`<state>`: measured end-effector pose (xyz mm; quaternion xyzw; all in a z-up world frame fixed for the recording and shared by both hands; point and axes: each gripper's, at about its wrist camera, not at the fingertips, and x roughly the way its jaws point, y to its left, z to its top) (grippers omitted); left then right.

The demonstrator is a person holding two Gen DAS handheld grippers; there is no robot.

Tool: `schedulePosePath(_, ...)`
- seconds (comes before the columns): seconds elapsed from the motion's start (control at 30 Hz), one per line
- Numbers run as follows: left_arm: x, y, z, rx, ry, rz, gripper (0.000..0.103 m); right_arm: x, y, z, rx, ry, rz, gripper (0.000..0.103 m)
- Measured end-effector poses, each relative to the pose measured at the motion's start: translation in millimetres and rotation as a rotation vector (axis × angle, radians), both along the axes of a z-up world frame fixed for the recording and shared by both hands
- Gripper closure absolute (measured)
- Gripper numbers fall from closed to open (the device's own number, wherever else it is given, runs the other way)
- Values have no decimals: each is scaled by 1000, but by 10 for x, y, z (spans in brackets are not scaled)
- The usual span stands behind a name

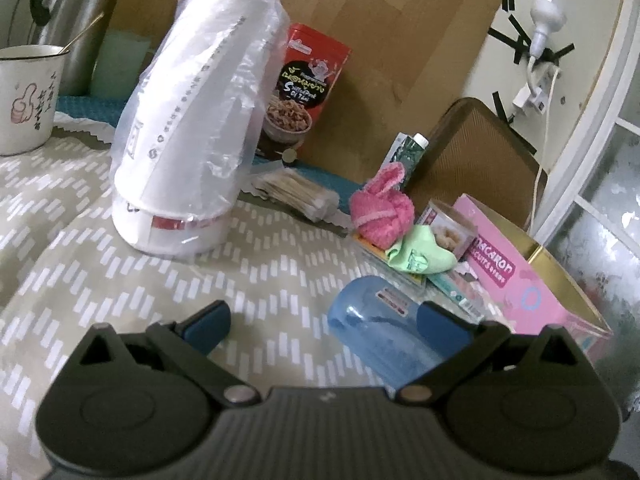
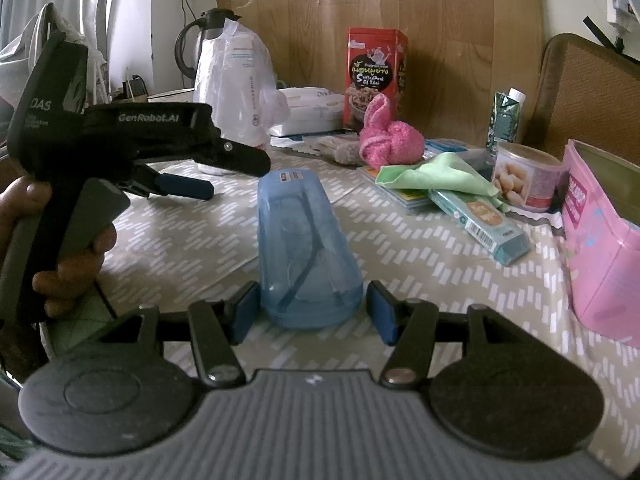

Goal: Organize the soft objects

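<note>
On the desk (image 2: 168, 232), patterned cloth, items as follows. Pink knitted bundle (image 2: 390, 142): soft, light, should squash under the pads; lies on a stack of flat packets beside the green cloth (image 2: 434, 178), best pinched across its rounded body. Green cloth: limp, thin, crumpled over the packets and a long teal box (image 2: 486, 224); I would take it at a raised fold. Blue plastic case (image 2: 306, 248): stiff, translucent, probably slippery, lying on its side with something dark inside I cannot identify. Pink tin (image 2: 600, 260): open at right, gold interior, contents hidden. My right gripper (image 2: 310, 308): spread, the case between its pads but ungripped. My left gripper (image 1: 320, 322): spread, empty, hovering low near the case. Bagged paper cups (image 1: 188, 128): stacked upside down, upright.
</note>
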<state>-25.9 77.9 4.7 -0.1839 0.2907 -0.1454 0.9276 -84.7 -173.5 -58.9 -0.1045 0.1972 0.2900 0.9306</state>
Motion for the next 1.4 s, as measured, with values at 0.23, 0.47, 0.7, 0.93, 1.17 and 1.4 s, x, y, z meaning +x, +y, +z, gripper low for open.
schedulePosePath(0.23, 14, -57, 8, 40, 6, -13, 0, -4, 1, -1, -1, -2, -1, 41)
schedulePosePath(0.47, 14, -52, 7, 36, 6, -16, 0, 8, 0, 7, 6, 10, -5, 42)
schedulePosePath(0.7, -78, 102, 7, -54, 32, 25, 0, 5, -28, 3, 52, 36, -22, 47)
schedulePosePath(0.93, -174, -93, 130, -49, 136, -55, 0, 30, -178, 7, 198, 113, -25, 47)
schedulePosePath(1.17, -49, -390, 95, -82, 193, -127, 0, -1, -245, -11, 256, 135, -13, 47)
schedulePosePath(1.4, 114, -701, 113, -47, 188, -174, 34, -91, -297, -23, 265, 126, 0, 48)
